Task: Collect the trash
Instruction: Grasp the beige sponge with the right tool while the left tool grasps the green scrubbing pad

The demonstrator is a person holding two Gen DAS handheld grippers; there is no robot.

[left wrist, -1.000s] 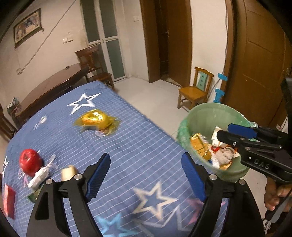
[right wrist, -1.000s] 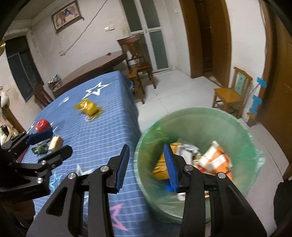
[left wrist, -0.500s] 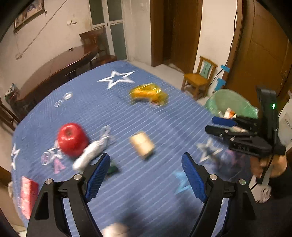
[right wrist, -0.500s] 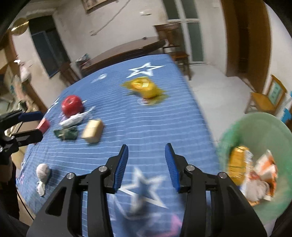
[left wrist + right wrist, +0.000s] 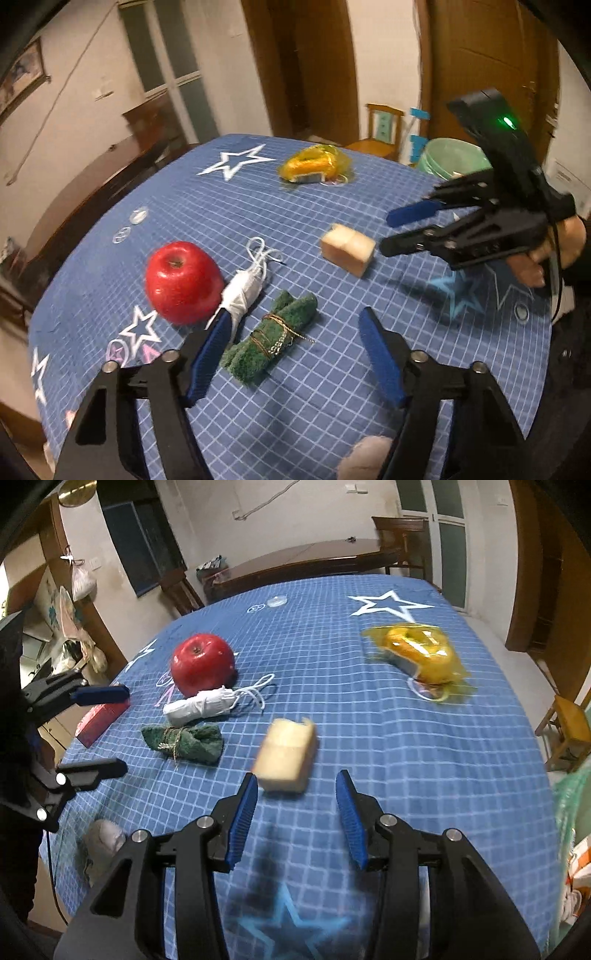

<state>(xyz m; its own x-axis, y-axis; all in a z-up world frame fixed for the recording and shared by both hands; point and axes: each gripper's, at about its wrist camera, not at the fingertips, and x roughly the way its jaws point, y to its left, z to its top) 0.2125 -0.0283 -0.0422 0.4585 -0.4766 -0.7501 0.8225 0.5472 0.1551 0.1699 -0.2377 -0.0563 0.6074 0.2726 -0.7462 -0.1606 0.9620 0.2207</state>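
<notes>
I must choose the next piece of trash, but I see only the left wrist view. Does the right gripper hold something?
Observer: No. The right gripper stands open and its pads press on nothing; the beige block lies just ahead.
Operator: Is any item beyond my left border?
Observer: Yes, a red box lies at the edge of the table, past the green bundle.
Operator: And the pale thing at my bottom border?
Observer: A crumpled grey-white wad, near the same edge.

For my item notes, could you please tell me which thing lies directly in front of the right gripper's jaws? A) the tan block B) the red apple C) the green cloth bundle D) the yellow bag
A: in the right wrist view the tan block lies just ahead of the open right gripper, not yet between its jaws.
</notes>
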